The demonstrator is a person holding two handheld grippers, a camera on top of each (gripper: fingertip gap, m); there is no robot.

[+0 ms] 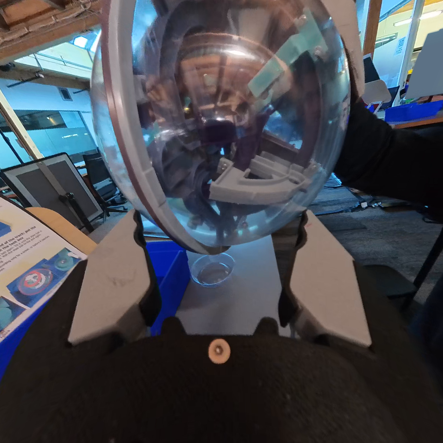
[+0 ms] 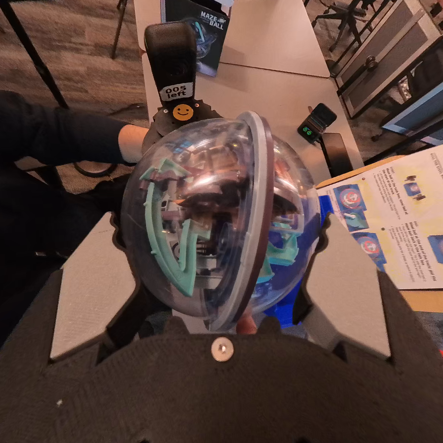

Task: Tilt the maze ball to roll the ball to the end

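Note:
The maze ball (image 1: pixel 215 115) is a clear sphere with a grey equator ring and mint and grey tracks inside. It is held up in the air between both grippers. My left gripper (image 1: pixel 220 215) has its fingertips against the ball's lower sides. My right gripper (image 2: pixel 219 223) is shut on the ball (image 2: pixel 203 215) across its wide middle, with both pads touching it. One right finger (image 1: pixel 345 28) shows at the top of the left wrist view. The left gripper's camera housing (image 2: pixel 171 55) rises behind the ball, its fingers hidden. I cannot make out the small ball inside.
Below the ball are a blue bin (image 1: pixel 167 271) and a small clear cup (image 1: pixel 212 271) on the grey table (image 1: pixel 239 299). An instruction sheet (image 2: pixel 395 215) lies to the side. A dark box (image 2: pixel 206 36) and a small device (image 2: pixel 316 122) sit on the white table (image 2: pixel 275 84). A black sleeve (image 1: pixel 383 155) is close by.

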